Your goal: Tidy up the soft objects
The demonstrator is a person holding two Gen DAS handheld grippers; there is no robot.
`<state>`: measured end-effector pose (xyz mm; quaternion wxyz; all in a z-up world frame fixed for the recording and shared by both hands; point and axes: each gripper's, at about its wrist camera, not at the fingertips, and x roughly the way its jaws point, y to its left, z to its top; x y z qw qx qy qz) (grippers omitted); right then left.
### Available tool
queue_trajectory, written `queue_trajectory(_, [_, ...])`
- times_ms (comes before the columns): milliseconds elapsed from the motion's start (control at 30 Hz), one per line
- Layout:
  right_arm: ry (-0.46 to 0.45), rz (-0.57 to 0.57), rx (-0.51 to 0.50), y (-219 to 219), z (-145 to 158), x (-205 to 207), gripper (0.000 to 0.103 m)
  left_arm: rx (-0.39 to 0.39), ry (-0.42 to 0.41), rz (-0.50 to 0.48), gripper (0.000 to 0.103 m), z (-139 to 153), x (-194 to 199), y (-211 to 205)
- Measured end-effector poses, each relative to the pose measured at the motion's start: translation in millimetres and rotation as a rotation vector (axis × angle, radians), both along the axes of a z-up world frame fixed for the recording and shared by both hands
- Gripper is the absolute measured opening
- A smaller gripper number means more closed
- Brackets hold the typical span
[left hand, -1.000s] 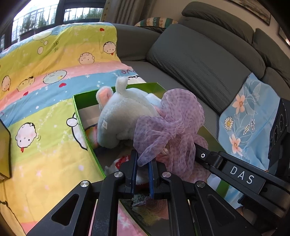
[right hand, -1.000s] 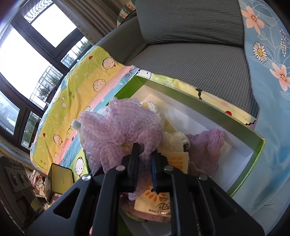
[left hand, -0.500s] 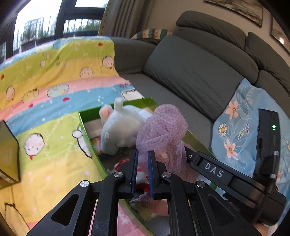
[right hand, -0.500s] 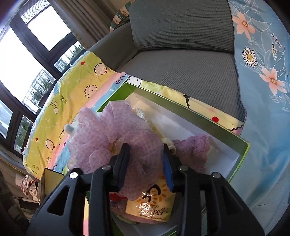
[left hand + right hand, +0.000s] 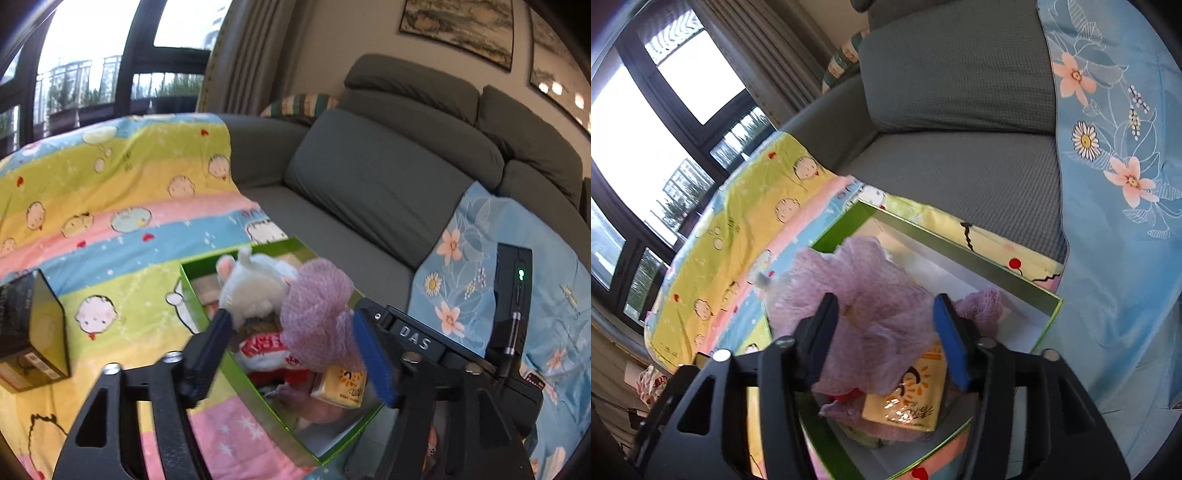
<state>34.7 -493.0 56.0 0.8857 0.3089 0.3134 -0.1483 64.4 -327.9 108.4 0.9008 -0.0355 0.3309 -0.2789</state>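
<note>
A green box (image 5: 236, 373) (image 5: 960, 251) lies on the sofa, filled with soft things. On top rests a lilac mesh cloth (image 5: 317, 310) (image 5: 871, 295), beside a white plush toy (image 5: 255, 291). Lower in the box are a red-and-white item (image 5: 266, 347), a yellow packet (image 5: 340, 384) (image 5: 908, 398) and a purple knit cloth (image 5: 982, 306). My left gripper (image 5: 291, 350) hangs above the box, jaws opening, holding nothing. My right gripper (image 5: 886, 339) is opening too. The lilac cloth shows between its fingers, but the pads do not press on it.
A cartoon-print blanket (image 5: 110, 206) covers the seat left of the box, with a dark box (image 5: 33, 332) standing on it. A grey sofa cushion (image 5: 388, 192) rises behind. A blue flowered cloth (image 5: 461, 258) (image 5: 1108, 221) lies to the right.
Both grippers were shut on the lilac mesh cloth; now both have opened and let it go. Both have drawn up and back, and the cloth rests in the box.
</note>
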Motion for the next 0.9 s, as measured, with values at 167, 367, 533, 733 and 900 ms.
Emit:
queue_trajectory(167, [-0.021,-0.002,-0.040,8.3,13.2,-7.0,0.069,0.007,-0.052,0.031,0.084,11.3,-8.5,13.0])
queue_trajectory(367, [-0.068,0.022,-0.061,17.4,25.0,-14.3,0.085,0.046,-0.079,0.067,0.090,11.9,-13.7,21.2])
queue_trajectory(533, [-0.091,0.028,-0.097,26.2,35.0,-22.9,0.092,0.060,-0.078,0.093,0.092,9.7,-14.3,29.3])
queue_trajectory(733, [-0.112,0.056,-0.131,35.8,41.1,-27.2,0.094,0.059,-0.054,0.131,0.092,3.7,-9.5,37.6])
queue_trajectory(900, [-0.115,0.078,-0.139,42.6,42.1,-26.7,0.095,0.069,-0.029,0.140,0.092,-3.3,-6.9,40.8])
